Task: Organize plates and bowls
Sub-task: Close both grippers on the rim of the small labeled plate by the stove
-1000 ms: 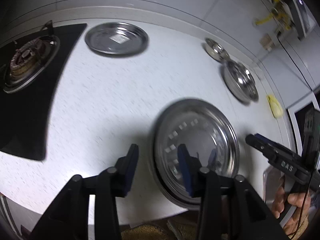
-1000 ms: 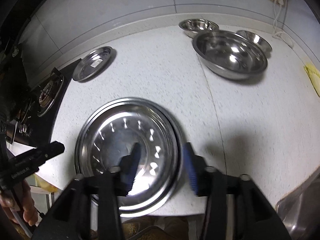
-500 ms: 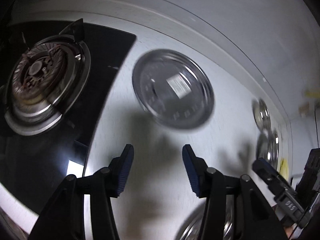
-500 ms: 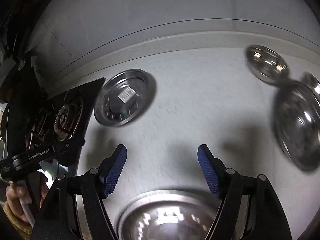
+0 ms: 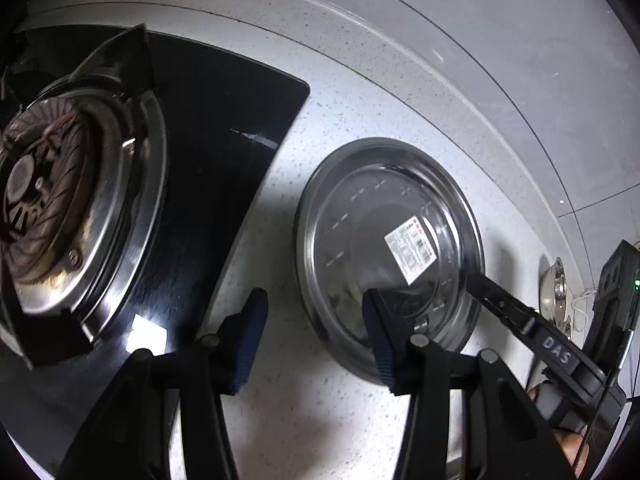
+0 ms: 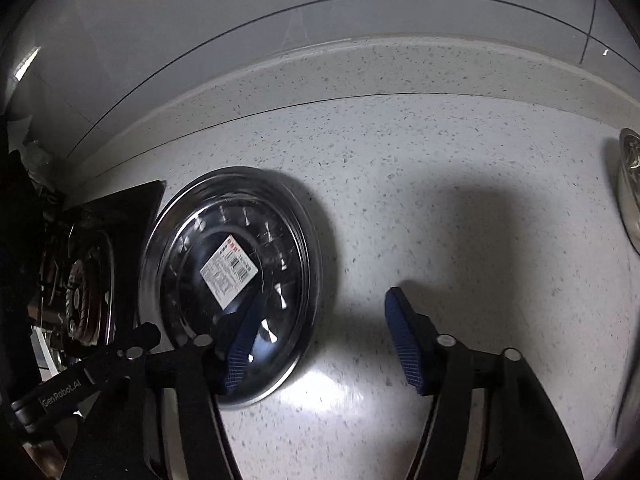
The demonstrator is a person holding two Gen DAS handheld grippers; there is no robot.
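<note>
The round stainless-steel plate with a white barcode label lies flat between both hand-held grippers — left hand-held gripper straddling its near-left rim, right hand-held gripper straddling its right rim, the jaws of both closing yet empty.

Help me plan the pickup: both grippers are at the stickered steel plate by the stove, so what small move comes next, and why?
Probably lower both grippers until each straddles the rim. The stickered plate lies flat on the counter. The left gripper and right gripper, jaws closing, each frame one edge with nothing pinched yet.

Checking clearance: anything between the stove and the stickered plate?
Nothing: only a bare strip of counter separates the stove from the plate, clearest in the left wrist view.
</note>
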